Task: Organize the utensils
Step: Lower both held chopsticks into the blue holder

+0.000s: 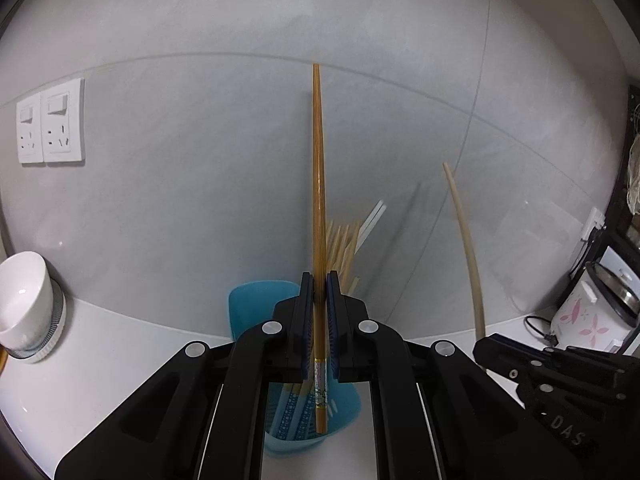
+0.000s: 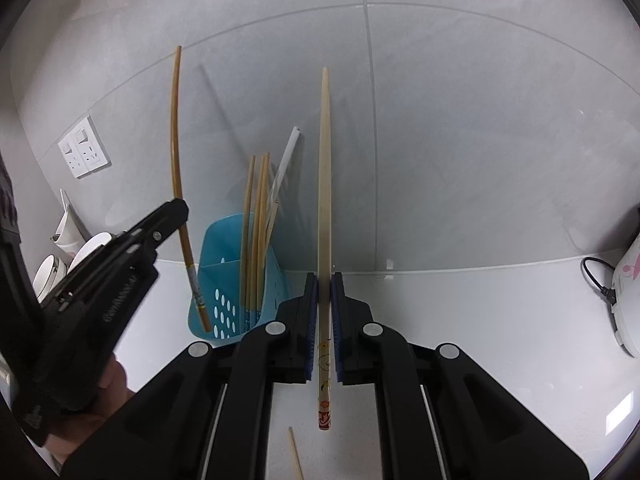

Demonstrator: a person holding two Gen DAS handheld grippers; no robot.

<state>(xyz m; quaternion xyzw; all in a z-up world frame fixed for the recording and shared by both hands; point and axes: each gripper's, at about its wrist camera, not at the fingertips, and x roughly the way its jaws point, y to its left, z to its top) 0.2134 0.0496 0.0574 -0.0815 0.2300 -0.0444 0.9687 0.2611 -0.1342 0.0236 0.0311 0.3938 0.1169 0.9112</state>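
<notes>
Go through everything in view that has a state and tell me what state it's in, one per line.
Left gripper: shut on brown chopstick, held upright.
Right gripper: shut on pale chopstick, held upright.
Blue holder: upright, several chopsticks inside.
Loose chopstick: lying on the counter.
White bowl: tipped on its side.

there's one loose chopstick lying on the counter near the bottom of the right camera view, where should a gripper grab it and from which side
Only the tip end of the loose chopstick shows; the rest runs out of view. It lies flat on the counter, so come from above, fingers straddling its width. Both grippers are full, so one must unload first.
</notes>
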